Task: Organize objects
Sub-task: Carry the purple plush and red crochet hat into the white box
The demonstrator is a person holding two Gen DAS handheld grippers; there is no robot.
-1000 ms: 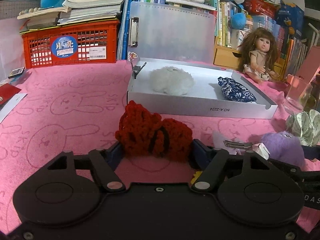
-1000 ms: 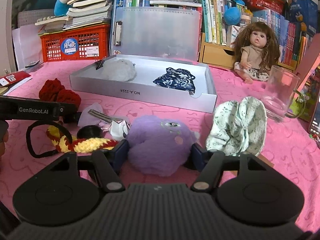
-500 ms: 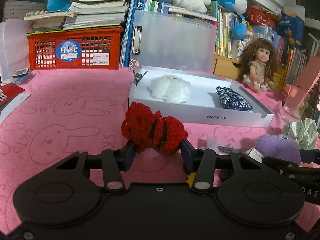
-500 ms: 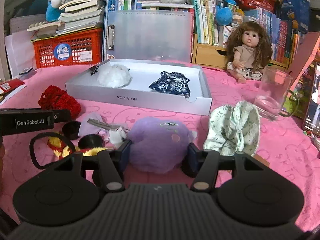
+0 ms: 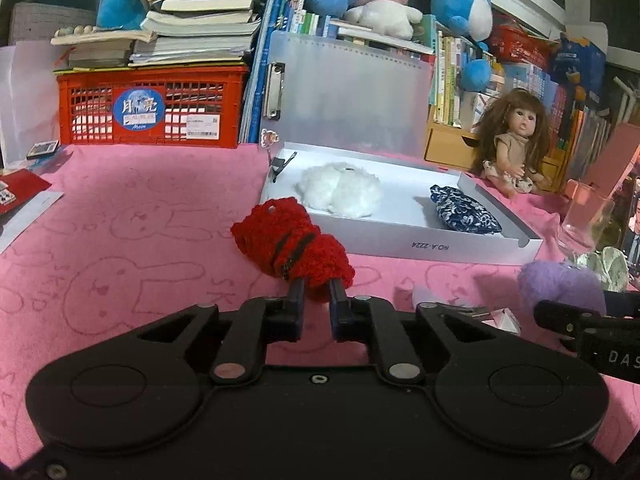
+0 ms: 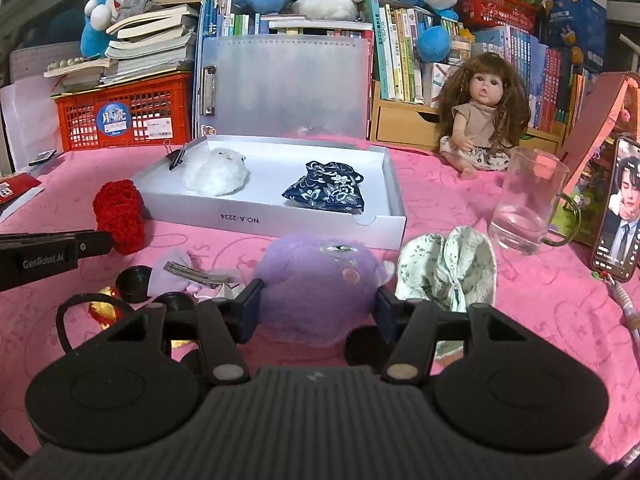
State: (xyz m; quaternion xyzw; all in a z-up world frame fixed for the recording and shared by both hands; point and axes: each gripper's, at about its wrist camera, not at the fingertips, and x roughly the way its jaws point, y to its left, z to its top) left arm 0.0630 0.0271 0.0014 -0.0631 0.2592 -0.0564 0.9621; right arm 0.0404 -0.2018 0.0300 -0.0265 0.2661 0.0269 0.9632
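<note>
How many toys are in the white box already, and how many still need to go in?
Two are in the white box: white fluffy toy, blue floral pouch. In hand: red crochet piece in left gripper, purple plush in right gripper. Green floral pouch and hair clip remain outside.

Evenly bright indoors, lit from above — soft short shadows inside the white tray (image 5: 472, 246). Faint glare on the translucent folder (image 6: 286, 80). Strong fisheye bending with dark vignetted corners — centre sharp, edges softer.
</note>
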